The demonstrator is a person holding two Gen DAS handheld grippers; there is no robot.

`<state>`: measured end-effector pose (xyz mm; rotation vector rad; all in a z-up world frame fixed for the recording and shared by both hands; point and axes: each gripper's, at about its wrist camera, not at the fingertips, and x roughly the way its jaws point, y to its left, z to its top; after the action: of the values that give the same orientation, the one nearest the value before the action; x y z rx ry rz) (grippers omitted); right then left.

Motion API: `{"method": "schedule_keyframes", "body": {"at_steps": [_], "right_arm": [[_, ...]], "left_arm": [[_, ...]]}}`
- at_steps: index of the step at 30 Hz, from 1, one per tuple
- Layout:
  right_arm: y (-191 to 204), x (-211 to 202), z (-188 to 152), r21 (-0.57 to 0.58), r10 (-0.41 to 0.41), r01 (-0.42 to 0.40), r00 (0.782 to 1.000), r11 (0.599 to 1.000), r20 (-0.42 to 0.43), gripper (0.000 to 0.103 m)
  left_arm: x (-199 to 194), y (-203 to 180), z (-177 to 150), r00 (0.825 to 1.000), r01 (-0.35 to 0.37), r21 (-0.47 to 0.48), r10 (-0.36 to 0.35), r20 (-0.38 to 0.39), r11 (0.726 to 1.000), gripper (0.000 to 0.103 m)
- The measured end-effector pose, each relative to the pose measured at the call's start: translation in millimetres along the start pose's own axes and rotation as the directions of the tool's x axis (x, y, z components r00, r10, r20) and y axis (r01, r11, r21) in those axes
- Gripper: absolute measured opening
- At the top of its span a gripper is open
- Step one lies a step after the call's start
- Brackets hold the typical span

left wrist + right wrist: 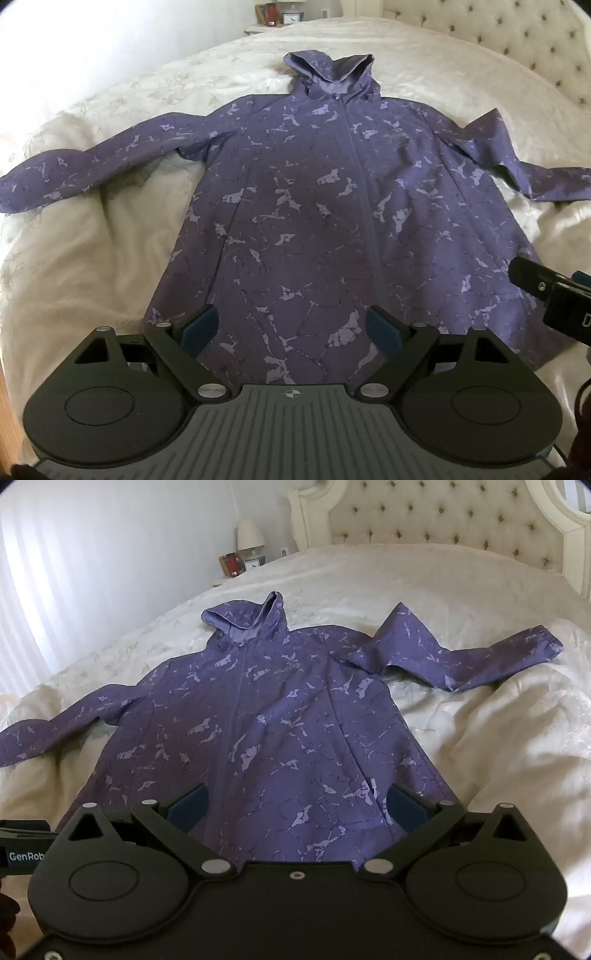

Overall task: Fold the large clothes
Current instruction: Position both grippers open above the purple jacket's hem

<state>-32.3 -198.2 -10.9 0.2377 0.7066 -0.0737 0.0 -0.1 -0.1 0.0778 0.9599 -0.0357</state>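
Spread flat, front up, across the cream bed (92, 258): purple marbled hooded jacket (295, 206), left sleeve (74, 177) trailing over a rumpled duvet fold, hood (328, 74) toward the tufted headboard (443, 520). Left tool (291, 328) gaping wide above the hem, holding nothing. Right tool (295, 805) likewise wide and empty (hem just below both). Smooth, slippery-looking shell; thin, floppy sleeves. Likely trouble: pinching duvet along with fabric, or the right sleeve (461, 657) sliding crooked mid-fold.

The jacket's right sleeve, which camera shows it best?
The right wrist view: the right sleeve lies whole on the bed, bent at the elbow, cuff visible. In the left wrist view that sleeve runs off the frame edge, cuff cut off.
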Motion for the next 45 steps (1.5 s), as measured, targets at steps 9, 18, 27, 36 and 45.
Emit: {"method": "schedule_keyframes", "body": {"at_steps": [9, 18, 27, 36, 45], "right_arm": [[1.5, 1.4, -0.9, 0.000, 0.000, 0.000, 1.000, 1.000, -0.006, 0.102], [2.4, 3.0, -1.3, 0.001, 0.001, -0.001, 1.000, 1.000, -0.009, 0.102], [1.5, 5.4, -0.5, 0.003, 0.001, -0.001, 1.000, 1.000, -0.012, 0.102], [2.4, 8.7, -4.8, 0.016, 0.017, -0.016, 0.999, 1.000, -0.033, 0.102], [-0.9, 17.3, -5.2, 0.040, 0.022, -0.019, 0.997, 0.999, -0.076, 0.102]], "left_arm": [[4.6, 5.3, -1.7, 1.000, 0.003, -0.002, -0.003, -0.004, 1.000, 0.087], [5.2, 5.7, -1.0, 1.000, 0.001, -0.014, -0.002, -0.016, 1.000, 0.087], [6.4, 6.1, -2.7, 1.000, 0.008, -0.020, -0.008, -0.025, 1.000, 0.087], [10.7, 5.3, -0.4, 0.999, 0.010, -0.024, -0.011, -0.042, 1.000, 0.087], [21.9, 4.8, 4.2, 0.997, 0.016, -0.027, -0.018, -0.075, 1.000, 0.087]]}}
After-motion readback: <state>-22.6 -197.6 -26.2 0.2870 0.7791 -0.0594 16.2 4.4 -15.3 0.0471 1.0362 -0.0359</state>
